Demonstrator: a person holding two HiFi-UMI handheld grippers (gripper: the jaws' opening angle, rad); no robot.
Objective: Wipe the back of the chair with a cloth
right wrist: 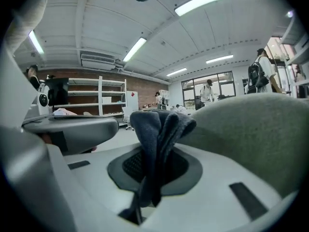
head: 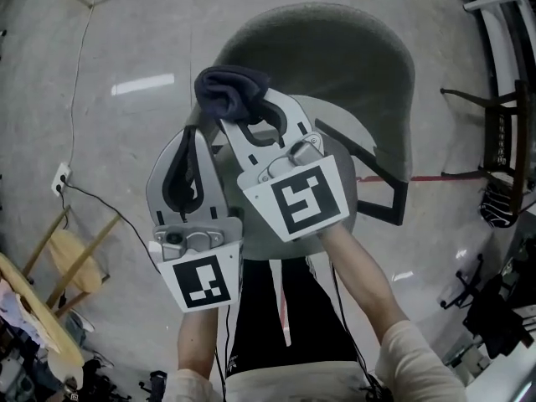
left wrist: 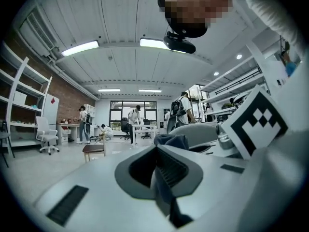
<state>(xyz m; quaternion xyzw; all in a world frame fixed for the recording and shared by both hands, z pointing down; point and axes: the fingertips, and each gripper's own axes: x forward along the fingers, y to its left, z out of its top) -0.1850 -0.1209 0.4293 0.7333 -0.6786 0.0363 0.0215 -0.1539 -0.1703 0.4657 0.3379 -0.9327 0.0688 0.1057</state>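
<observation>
Cloth: dark blue cloth [head: 233,90], bunched and standing up out of the right gripper [head: 247,120]. It is at the left end of the chair back [head: 368,65].
Right gripper: jaws clamped on the cloth [right wrist: 157,129]. A folded wad sticks up past the tips and a thin tail runs down between the jaws.
Left gripper: left gripper [head: 191,141] is low and left of the right one. Its jaws are together [left wrist: 157,166] with nothing evident between them. It takes no part in the wipe.
Chair back: grey-green curved shell. From the right gripper view it [right wrist: 251,129] rises just right of the cloth. Contact cannot be told.
Step (judged): bringing the cloth onto the back, with the wipe about to start at the left end.
How to do it well:
- Press the loose wad, not the jaw tips, flat on the shell.
- Follow the curve from left to right in one sweep, turning the gripper to stay square to the surface.
- Keep the clamp firm, since the hold is on a narrow fold.
Risk (judged): the hard jaw edges may scrape the shell, or the cloth may drag out of the clamp.
Left gripper advice: keep it clear of the sweep, or steady the chair if it shifts.
</observation>
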